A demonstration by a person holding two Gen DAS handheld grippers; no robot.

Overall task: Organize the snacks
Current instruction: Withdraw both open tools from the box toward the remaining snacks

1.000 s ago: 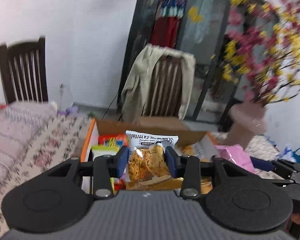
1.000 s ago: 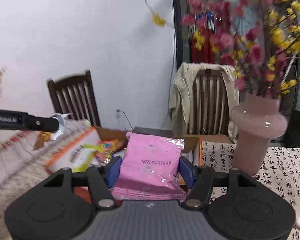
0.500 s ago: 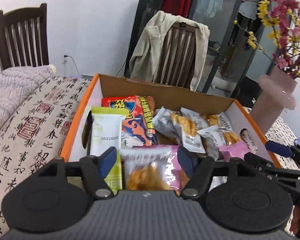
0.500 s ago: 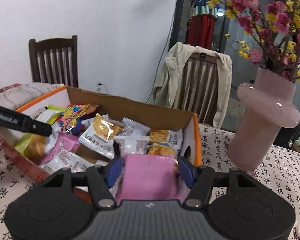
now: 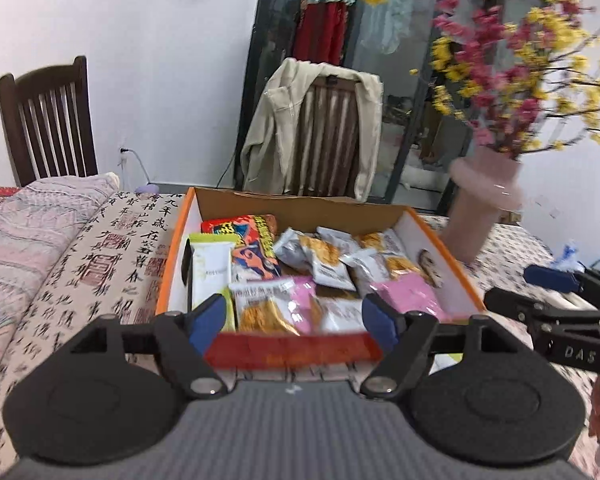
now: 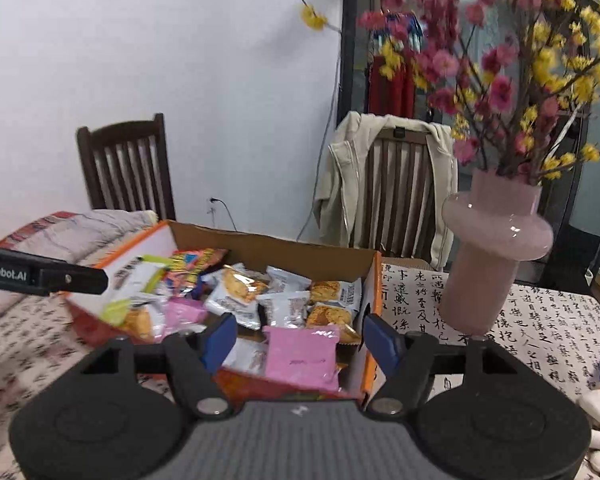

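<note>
Snack packets (image 5: 320,264) fill the cardboard box (image 5: 300,204) ahead; both claws, left (image 5: 294,320) and right (image 6: 300,340), gape empty — the pink vase (image 6: 496,252) right of the right claw could tip.

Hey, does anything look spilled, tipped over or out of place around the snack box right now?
Nothing stands out. The snack packets lie jumbled but all inside the orange-edged cardboard box, including the pink foil packet. The pink glass vase stands upright beside it. Both the left hand-held gripper and right hand-held gripper are open and empty.
</note>
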